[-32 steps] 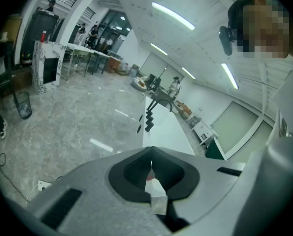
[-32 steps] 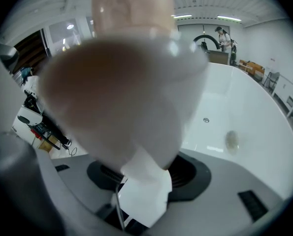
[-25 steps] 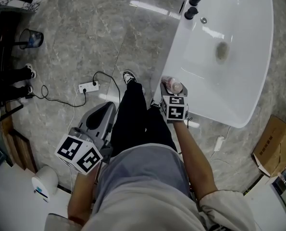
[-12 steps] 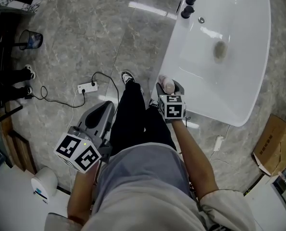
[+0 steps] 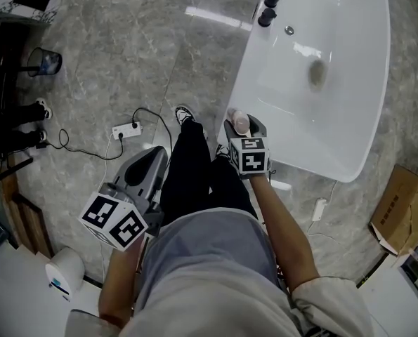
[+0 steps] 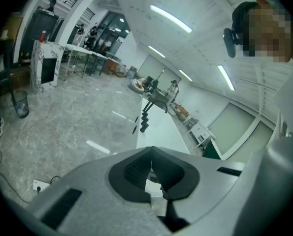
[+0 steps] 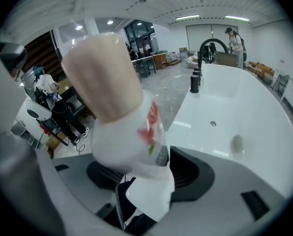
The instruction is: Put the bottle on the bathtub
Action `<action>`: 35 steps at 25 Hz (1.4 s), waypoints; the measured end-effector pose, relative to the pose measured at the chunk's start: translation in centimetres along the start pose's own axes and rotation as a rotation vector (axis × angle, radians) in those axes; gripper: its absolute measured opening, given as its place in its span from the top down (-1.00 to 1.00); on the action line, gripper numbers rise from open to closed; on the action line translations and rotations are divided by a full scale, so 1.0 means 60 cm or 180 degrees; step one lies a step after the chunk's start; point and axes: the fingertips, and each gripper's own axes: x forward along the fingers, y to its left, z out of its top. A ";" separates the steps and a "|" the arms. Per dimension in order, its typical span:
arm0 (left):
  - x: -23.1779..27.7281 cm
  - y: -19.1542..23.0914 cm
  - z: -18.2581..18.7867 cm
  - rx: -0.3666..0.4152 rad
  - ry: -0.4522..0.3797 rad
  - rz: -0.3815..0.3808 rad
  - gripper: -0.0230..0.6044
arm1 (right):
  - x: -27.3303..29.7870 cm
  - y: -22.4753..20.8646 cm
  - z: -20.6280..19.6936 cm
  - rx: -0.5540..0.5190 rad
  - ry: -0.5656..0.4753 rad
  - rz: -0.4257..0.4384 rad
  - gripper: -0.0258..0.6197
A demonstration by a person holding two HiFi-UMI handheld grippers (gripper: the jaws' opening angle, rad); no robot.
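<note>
My right claw is clamped on the bottle, cap pointing forward, its base hidden between my jaws. The tub lies just ahead. My left claw is closed and empty.

No lettering is showing clearly enough to be read anywhere. The bottle is carrying only a red and green printed motif and a small grey patch, too blurred to make out. The cardboard box on the floor at the right is showing dark print too small to read.
</note>
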 end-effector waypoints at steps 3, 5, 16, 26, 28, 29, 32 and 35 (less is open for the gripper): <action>-0.002 -0.008 -0.003 0.0011 -0.0012 -0.0016 0.90 | -0.009 0.002 0.000 0.0018 -0.0016 0.0029 0.20; -0.001 -0.015 -0.005 0.0023 -0.0010 -0.0032 0.90 | -0.016 0.003 0.001 0.0040 -0.0036 0.0048 0.20; -0.002 -0.045 -0.022 0.0083 -0.0050 -0.0083 0.90 | -0.061 0.010 0.013 -0.0019 -0.0167 0.0113 0.21; 0.000 -0.077 -0.032 0.0162 -0.0086 -0.0149 0.90 | -0.118 0.019 0.030 -0.0076 -0.0330 0.0235 0.21; -0.001 -0.088 -0.037 0.0172 -0.0100 -0.0161 0.90 | -0.137 0.022 0.033 -0.0115 -0.0369 0.0290 0.21; -0.002 -0.093 -0.040 0.0178 -0.0107 -0.0167 0.90 | -0.147 0.024 0.035 -0.0147 -0.0395 0.0318 0.25; -0.005 -0.106 -0.045 0.0201 -0.0133 -0.0187 0.90 | -0.178 0.034 0.048 -0.0232 -0.0486 0.0426 0.40; -0.008 -0.117 -0.051 0.0224 -0.0155 -0.0209 0.90 | -0.210 0.039 0.058 -0.0280 -0.0511 0.0521 0.56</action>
